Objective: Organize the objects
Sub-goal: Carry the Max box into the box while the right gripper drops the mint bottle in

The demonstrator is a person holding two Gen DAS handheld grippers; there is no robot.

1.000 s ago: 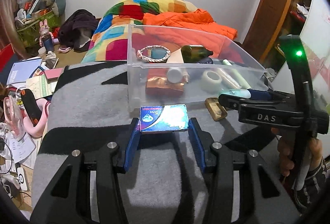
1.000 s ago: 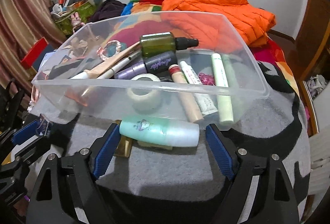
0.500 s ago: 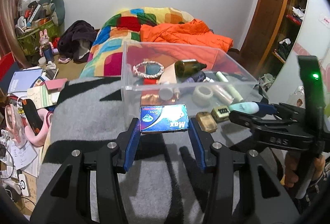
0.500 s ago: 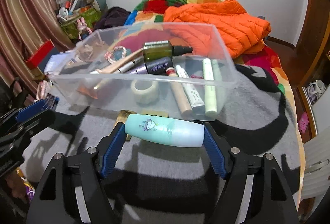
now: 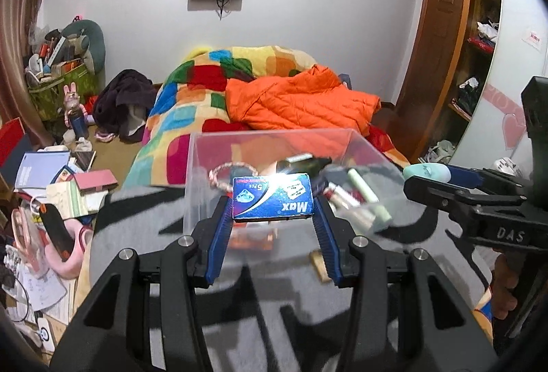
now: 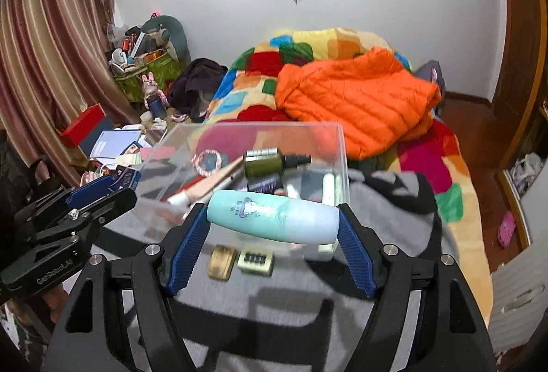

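Note:
My left gripper is shut on a flat blue box marked "Max", held level above the near wall of the clear plastic bin. Crosswise between the blue pads of my right gripper sits a mint-green bottle, lifted off the grey blanket just short of the bin. Each gripper shows in the other's view: the right one with the bottle, the left one with the box. The bin holds a dark green bottle, a bracelet and several tubes.
A gold bar-shaped item and a small pale case lie on the blanket in front of the bin. Beyond are a patchwork quilt and an orange jacket. Floor clutter lies left, wooden shelves right.
The right jaws closed on the mint-green bottle and lifted it off the blanket. Both grippers rose with their loads; the bin now sits lower and farther in both views.

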